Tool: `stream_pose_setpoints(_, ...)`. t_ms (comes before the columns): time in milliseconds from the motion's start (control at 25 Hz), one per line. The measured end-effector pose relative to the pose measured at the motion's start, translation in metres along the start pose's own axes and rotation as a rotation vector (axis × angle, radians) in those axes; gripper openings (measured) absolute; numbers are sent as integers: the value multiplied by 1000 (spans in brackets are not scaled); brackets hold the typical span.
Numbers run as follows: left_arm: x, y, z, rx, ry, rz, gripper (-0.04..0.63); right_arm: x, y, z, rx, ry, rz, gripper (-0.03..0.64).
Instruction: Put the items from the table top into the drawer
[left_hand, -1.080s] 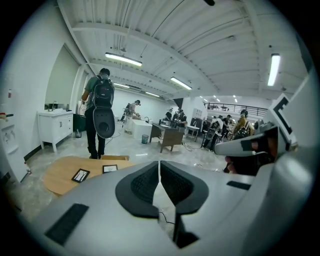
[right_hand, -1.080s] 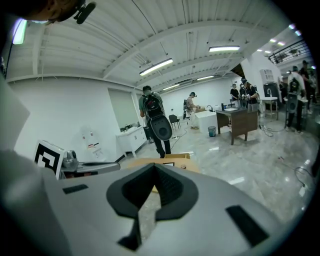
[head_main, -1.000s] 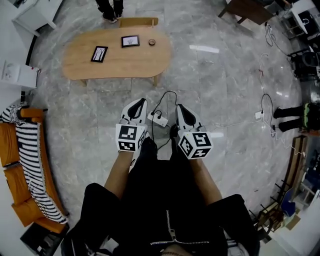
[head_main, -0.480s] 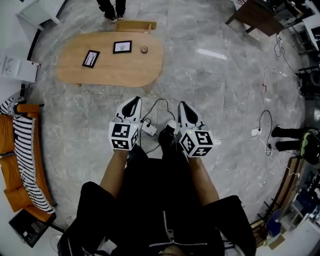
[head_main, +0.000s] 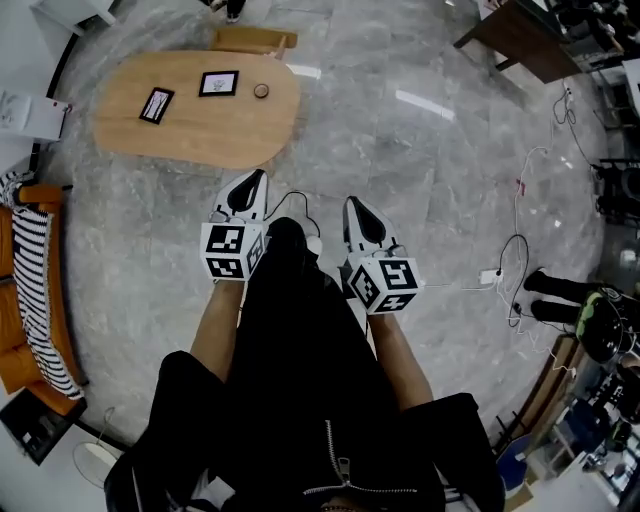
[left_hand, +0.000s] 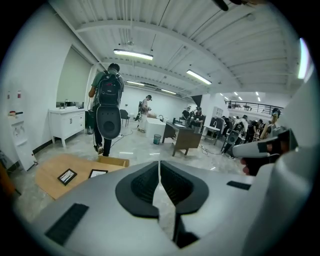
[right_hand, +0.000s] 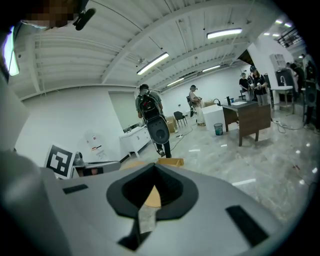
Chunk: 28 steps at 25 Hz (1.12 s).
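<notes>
An oval wooden table (head_main: 200, 135) stands at the upper left of the head view. On it lie a flat black-framed item (head_main: 156, 104), a small framed picture (head_main: 218, 83) and a small round object (head_main: 261, 90). A wooden drawer box (head_main: 250, 40) juts out at the table's far side. My left gripper (head_main: 250, 183) and right gripper (head_main: 351, 208) are held side by side over the floor, well short of the table, both shut and empty. The left gripper view shows the table (left_hand: 47, 172) and drawer (left_hand: 113, 161) beyond the shut left gripper (left_hand: 159, 165).
An orange sofa with a striped blanket (head_main: 35, 290) lines the left edge. Cables and a power strip (head_main: 490, 275) trail over the marble floor at right, near someone's feet (head_main: 555, 290). A person with a backpack (left_hand: 107, 107) stands behind the table. A dark desk (head_main: 535, 40) is far right.
The table has slid left and slightly up in the head view as I walked. The floor cable and plug between the grippers have passed under my legs. Both grippers stay shut.
</notes>
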<state>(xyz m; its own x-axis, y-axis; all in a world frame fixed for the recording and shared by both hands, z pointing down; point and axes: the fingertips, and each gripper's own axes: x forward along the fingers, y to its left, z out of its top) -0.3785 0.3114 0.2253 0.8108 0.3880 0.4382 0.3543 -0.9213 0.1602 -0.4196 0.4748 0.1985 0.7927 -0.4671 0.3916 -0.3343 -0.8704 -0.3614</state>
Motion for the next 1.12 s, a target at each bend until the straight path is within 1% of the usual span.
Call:
stream_pose_setpoints(120, 13, -5, 8, 10, 3, -3, 23, 4, -14, 8, 18, -4, -3, 8)
stream_pose_setpoints(280, 29, -3, 13, 14, 5, 2, 23, 17, -24, 15, 16, 2, 5, 8)
stream_pose_setpoints(360, 42, 1, 15, 18, 9, 4, 23, 29, -30, 20, 8, 8, 14, 8)
stream_pose_setpoints(560, 72, 14, 18, -5, -6, 29, 23, 64, -39, 33, -39, 34, 56, 8)
stream_pose_setpoints(760, 108, 43, 24, -25, -24, 73, 23, 118, -40, 52, -110, 60, 111, 8)
stream_pose_setpoints(840, 125, 60, 28, -51, -34, 97, 23, 146, -38, 61, -149, 78, 144, 8)
stream_pose_setpoints(1000, 160, 96, 40, -116, -42, 145, 23, 204, -33, 83, -212, 149, 214, 8)
stream_pose_setpoints(1120, 189, 124, 61, -134, -42, 189, 23, 253, -26, 108, -271, 207, 286, 8)
